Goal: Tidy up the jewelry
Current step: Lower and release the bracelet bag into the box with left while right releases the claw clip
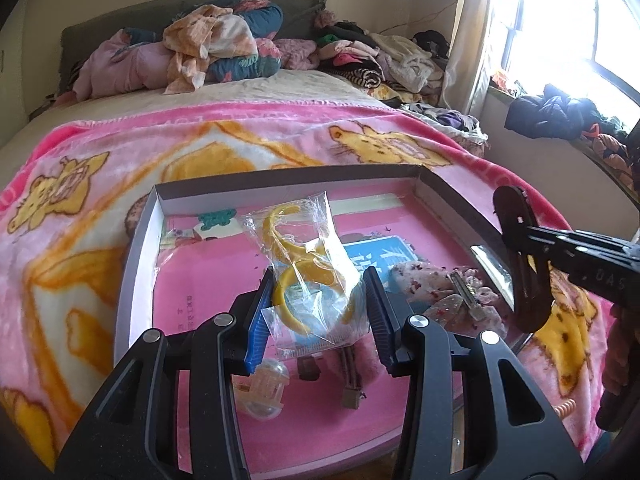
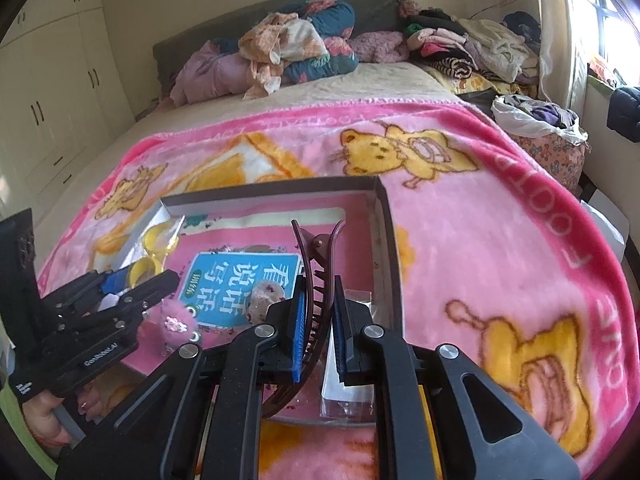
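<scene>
Over bed's box (image 1: 140, 236), left tongs (image 1: 318, 312) pinch bagged bangles (image 1: 308, 276).

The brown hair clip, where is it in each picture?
Left wrist view: the brown hair clip is at the right edge, pinched in the right gripper, above the box's right wall.
Right wrist view: it is in the lower middle, between that gripper's blue pads.
Shared landmark: the blue book lying in the box.
</scene>
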A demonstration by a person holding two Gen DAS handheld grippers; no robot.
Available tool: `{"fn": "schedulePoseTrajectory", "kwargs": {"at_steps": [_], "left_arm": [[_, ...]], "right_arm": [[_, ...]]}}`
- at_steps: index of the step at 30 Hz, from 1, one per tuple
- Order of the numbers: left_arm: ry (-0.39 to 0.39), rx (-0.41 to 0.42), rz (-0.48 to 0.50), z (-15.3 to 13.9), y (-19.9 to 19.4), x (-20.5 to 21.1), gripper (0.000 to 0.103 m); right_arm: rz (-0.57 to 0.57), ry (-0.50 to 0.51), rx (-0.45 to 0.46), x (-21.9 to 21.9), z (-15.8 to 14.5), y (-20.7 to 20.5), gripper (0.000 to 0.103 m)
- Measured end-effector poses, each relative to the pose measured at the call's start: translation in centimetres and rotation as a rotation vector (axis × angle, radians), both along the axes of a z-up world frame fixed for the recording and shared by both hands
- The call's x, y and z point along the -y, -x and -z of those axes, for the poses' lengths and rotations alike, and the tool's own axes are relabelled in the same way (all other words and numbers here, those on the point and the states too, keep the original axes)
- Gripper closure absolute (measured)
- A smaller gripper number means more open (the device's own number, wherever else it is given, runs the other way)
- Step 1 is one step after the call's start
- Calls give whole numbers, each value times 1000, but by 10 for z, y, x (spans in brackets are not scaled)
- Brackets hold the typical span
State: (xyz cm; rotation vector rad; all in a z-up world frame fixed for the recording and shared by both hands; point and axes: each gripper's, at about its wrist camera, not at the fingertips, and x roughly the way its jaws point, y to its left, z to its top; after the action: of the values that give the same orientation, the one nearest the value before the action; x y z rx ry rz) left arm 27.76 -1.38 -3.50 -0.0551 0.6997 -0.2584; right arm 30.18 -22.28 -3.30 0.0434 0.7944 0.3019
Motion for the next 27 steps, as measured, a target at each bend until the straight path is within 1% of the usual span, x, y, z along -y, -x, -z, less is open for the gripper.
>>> {"fn": "schedulePoseTrajectory", "kwargs": {"at_steps": [9,17,19,21,22,27], "left_arm": [[6,-19,2,7,-2,-2,68],[4,-28,2,9,-2,-1,67],[6,-29,-1,10,-2,-2,67],[5,-29,-1,10,-2,-2,67],[6,-29,-2,10,-2,-2,67],[5,-29,-4,10,-2,-2,66]], "right_arm": [[2,21,-46,-4,20,-6,91],[3,23,-56,-3,24,-3,88],[4,21,-59,-3,25,-1,85],[6,18,-56,-3,25,2,77],[7,18,-55,-2,25,3,76],[13,4,-36,0,20,12,62]]}}
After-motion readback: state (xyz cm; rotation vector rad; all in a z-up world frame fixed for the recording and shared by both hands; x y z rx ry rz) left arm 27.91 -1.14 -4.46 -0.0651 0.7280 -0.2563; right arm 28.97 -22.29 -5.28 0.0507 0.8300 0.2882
